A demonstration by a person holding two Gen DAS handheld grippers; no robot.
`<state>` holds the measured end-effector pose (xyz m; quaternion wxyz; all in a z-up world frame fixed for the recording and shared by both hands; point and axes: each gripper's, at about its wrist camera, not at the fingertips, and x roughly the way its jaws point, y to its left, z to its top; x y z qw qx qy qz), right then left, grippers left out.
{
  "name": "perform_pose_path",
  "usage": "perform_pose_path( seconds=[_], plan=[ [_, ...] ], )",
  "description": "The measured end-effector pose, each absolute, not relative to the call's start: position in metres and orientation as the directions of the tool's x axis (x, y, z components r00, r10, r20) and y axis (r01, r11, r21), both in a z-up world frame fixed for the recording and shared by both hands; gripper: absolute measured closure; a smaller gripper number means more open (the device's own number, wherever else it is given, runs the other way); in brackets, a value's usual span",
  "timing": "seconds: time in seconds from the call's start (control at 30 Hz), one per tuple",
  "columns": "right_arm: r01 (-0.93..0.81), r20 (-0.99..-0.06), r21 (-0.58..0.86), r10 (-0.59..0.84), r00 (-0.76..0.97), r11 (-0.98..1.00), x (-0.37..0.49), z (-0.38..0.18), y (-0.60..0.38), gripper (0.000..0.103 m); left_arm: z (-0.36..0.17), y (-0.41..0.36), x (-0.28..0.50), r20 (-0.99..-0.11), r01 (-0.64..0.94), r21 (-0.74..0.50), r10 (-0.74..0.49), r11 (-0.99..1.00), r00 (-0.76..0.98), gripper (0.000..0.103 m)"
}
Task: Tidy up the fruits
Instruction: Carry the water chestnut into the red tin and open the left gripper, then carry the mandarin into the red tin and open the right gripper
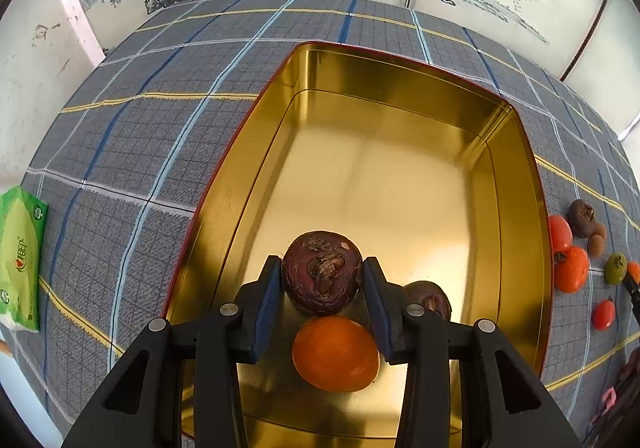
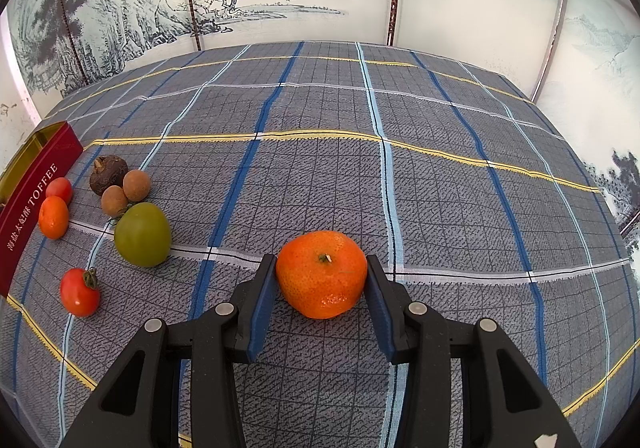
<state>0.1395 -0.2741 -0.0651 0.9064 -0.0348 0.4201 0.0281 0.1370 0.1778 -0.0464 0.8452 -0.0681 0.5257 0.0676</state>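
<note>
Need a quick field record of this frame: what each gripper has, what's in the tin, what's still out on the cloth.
left gripper: shut on dark water chestnut, held over the gold tin
right gripper: shut on mandarin, resting on the checked cloth
in tin: orange fruit, second dark chestnut
on cloth beside tin: green fruit, small mandarin, two tomatoes, two longans, one chestnut
other: green tissue pack

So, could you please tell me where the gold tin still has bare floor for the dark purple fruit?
The gold tin is bare across its middle and far end, up to the back wall. The near end is crowded: an orange fruit and another dark fruit lie beneath the left gripper, which holds the dark purple fruit.
</note>
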Motion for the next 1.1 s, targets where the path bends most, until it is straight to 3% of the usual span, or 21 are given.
perform_pose_path(
  seconds=[0.17,0.4,0.97,1.1],
  plan=[
    [-0.08,-0.763,-0.04,0.022,0.646,0.996,0.14,-0.065,-0.274,0.062,-0.047,0.175,0.135,-0.899,-0.175,-0.02,0.059,0.984,0.434,0.059],
    [-0.081,-0.763,-0.04,0.022,0.646,0.996,0.14,-0.065,-0.274,0.062,-0.033,0.169,0.127,-0.882,-0.169,-0.006,0.074,0.986,0.466,0.039],
    [-0.057,-0.765,-0.04,0.006,0.644,0.998,0.141,-0.065,-0.274,0.065,0.016,0.163,0.06,-0.769,-0.213,0.056,0.178,0.976,0.615,0.027],
    [-0.032,-0.754,-0.024,0.003,0.657,0.999,0.136,-0.051,-0.271,0.065,0.015,0.176,0.043,-0.751,-0.26,0.021,0.186,0.966,0.633,0.025]
  ],
)
